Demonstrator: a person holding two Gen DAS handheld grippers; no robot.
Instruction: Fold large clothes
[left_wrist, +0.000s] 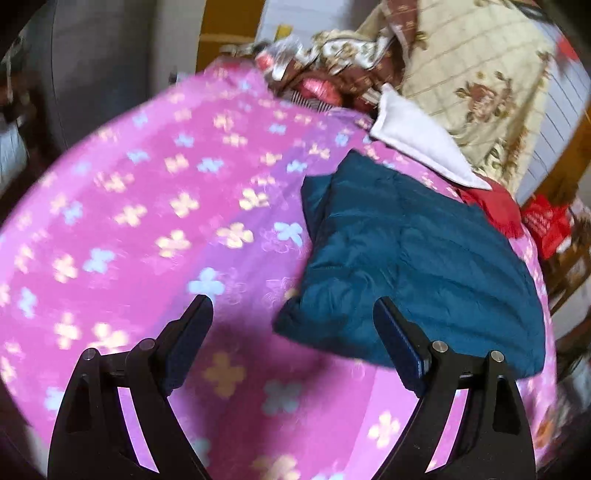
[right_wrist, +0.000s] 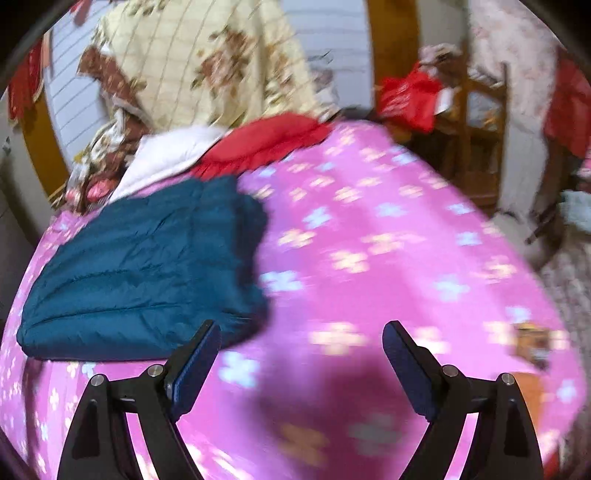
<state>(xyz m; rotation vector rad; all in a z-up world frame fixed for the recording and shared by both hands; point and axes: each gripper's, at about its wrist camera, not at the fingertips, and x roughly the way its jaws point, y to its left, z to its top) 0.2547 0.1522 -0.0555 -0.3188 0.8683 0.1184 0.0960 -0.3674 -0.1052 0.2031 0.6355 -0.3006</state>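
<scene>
The blue jacket (left_wrist: 410, 258) lies folded flat on the pink bed cover (left_wrist: 147, 206), so it looks done. The left gripper (left_wrist: 293, 314) and right gripper (right_wrist: 301, 341) both hang above it, wide apart and holding nothing.
</scene>
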